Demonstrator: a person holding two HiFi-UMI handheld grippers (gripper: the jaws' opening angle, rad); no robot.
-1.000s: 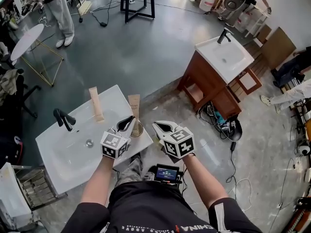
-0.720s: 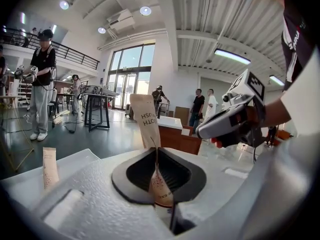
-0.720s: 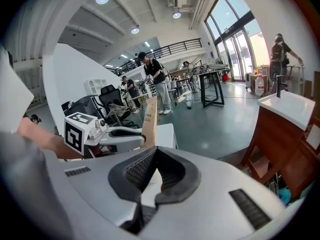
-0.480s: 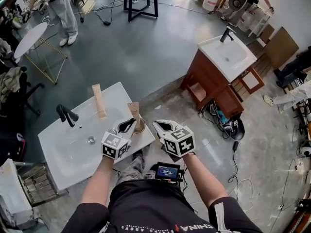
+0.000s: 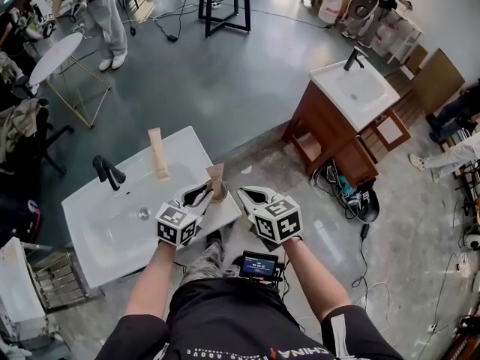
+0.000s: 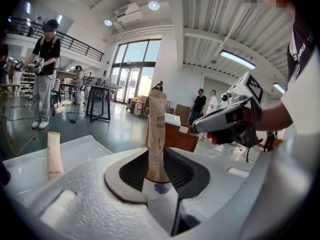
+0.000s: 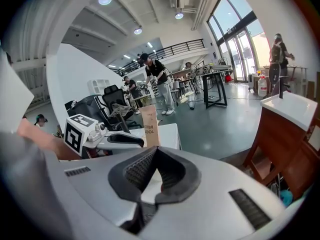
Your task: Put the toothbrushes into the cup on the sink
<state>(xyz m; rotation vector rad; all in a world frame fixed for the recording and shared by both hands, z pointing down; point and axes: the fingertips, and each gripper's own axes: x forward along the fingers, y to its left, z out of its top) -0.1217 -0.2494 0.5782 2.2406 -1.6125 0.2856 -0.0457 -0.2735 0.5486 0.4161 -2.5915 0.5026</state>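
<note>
The left gripper (image 5: 199,194), its jaws just opening off the toothbrush pack (image 6: 156,134) standing in the cup (image 5: 218,194), is nearer the other pack (image 5: 158,154) lying flat up the sink (image 5: 112,235) than the pinched-together right gripper (image 5: 251,196).

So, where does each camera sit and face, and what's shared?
Head view: on the head, facing down at the sink; forearms show.
Left gripper view: on the left hand-held gripper, jaws just opening around the toothbrush packet; right hand-held gripper shows.
Right gripper view: on that gripper, facing the packet; left one shows.
Shared: the packet.
</note>
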